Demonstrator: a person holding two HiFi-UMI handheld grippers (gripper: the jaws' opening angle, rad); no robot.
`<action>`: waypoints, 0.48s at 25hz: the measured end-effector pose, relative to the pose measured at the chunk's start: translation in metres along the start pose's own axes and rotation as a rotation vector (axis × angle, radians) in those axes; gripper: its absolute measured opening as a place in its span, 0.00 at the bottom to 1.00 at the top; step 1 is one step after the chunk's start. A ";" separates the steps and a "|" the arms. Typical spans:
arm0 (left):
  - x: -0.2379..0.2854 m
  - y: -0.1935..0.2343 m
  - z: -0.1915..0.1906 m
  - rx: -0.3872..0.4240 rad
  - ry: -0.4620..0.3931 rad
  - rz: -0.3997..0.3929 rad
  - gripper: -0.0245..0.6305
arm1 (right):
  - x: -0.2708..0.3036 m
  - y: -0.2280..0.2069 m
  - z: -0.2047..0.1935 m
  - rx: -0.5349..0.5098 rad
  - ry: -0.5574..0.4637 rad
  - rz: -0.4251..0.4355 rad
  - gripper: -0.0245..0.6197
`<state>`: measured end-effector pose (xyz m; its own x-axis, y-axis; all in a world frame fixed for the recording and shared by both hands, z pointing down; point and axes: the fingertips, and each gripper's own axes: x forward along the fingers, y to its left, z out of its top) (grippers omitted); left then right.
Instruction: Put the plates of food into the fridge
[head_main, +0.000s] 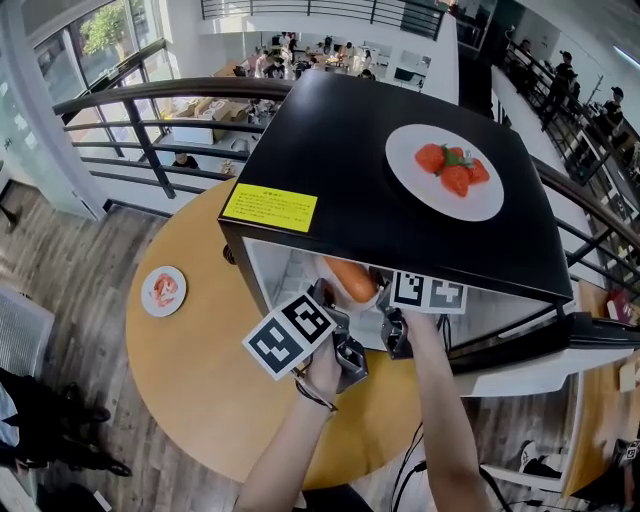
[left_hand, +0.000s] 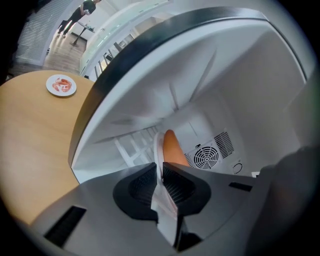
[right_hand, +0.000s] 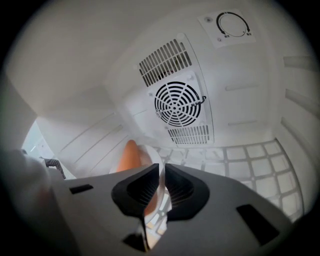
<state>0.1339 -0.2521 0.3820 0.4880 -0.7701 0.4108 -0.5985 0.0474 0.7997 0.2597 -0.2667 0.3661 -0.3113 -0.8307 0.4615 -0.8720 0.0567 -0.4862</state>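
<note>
A white plate (left_hand: 158, 146) carrying a long orange piece of food (head_main: 350, 278) is held on edge in the mouth of the black mini fridge (head_main: 400, 240). My left gripper (head_main: 335, 303) is shut on the plate's near rim, as the left gripper view (left_hand: 161, 174) shows. My right gripper (head_main: 386, 310) grips the same plate's rim (right_hand: 150, 156) from the other side (right_hand: 162, 181), with the orange food (right_hand: 128, 156) to its left. A second plate (head_main: 410, 150) with red fruit lies on the fridge top. A small plate (head_main: 150, 300) of red food sits on the table at left (left_hand: 61, 85).
The fridge stands on a round wooden table (head_main: 190, 370) with its door (head_main: 540, 365) swung open to the right. Inside are a white wire shelf (right_hand: 240, 160) and a fan grille (right_hand: 178, 104) on the back wall. A railing (head_main: 130, 125) runs behind the table.
</note>
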 end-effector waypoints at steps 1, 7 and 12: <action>0.000 0.000 0.001 0.007 -0.003 0.002 0.10 | 0.000 0.000 0.001 -0.003 -0.003 -0.002 0.11; 0.007 -0.004 0.009 0.068 -0.026 0.029 0.10 | 0.001 -0.004 0.004 -0.023 -0.019 -0.017 0.11; 0.008 -0.005 0.009 0.116 -0.031 0.040 0.10 | 0.002 -0.007 0.007 -0.035 -0.030 -0.029 0.10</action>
<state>0.1350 -0.2644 0.3768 0.4430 -0.7887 0.4264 -0.6875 0.0064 0.7261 0.2679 -0.2725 0.3658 -0.2748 -0.8483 0.4527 -0.8935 0.0514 -0.4462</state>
